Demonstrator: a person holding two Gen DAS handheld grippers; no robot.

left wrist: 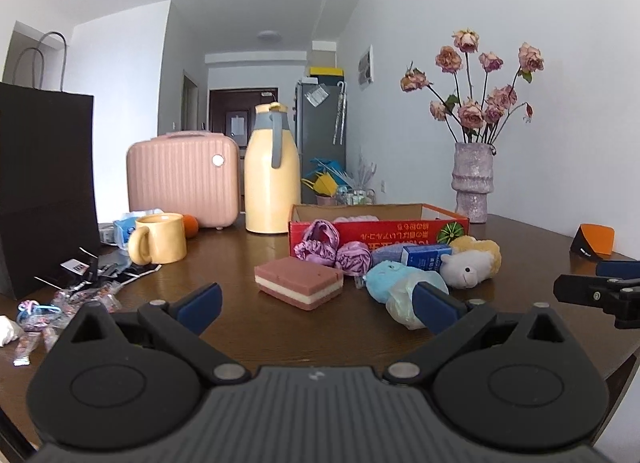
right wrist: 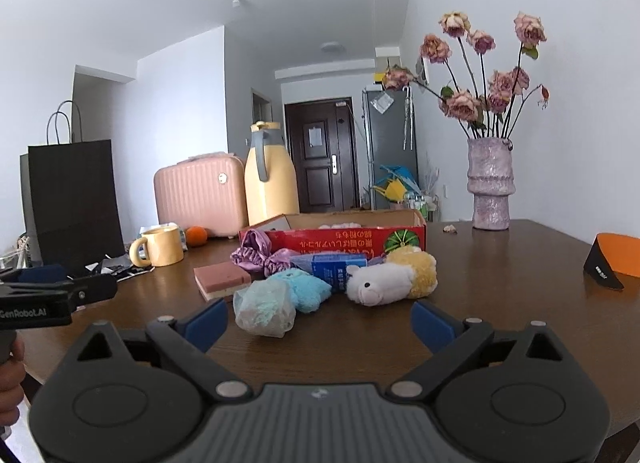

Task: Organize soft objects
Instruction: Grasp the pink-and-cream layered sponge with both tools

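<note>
Two grippers, left [left wrist: 316, 305] and right [right wrist: 320, 321], gape empty over a table [right wrist: 500, 303], soft toys [right wrist: 380, 283] heaped before a far red box [right wrist: 340, 245].

Pink-and-cream striped sponge [left wrist: 299, 282], red box [left wrist: 378, 232]

**A crowded table before my tongs**

The dark wooden table [right wrist: 500, 283] in front of me carries a red cardboard box [right wrist: 340, 241], with a layered pink sponge [right wrist: 222, 278], purple scrunchies [right wrist: 260, 253], a blue plush toy [right wrist: 304, 287], a white-and-yellow plush sheep [right wrist: 390, 277] and a blue carton [right wrist: 338, 267] clustered before it. A yellow mug [right wrist: 160, 252], orange [right wrist: 196, 236], pink case [right wrist: 202, 195], yellow jug [right wrist: 270, 183], black bag [right wrist: 74, 199] and flower vase [right wrist: 490, 183] stand around.
</note>
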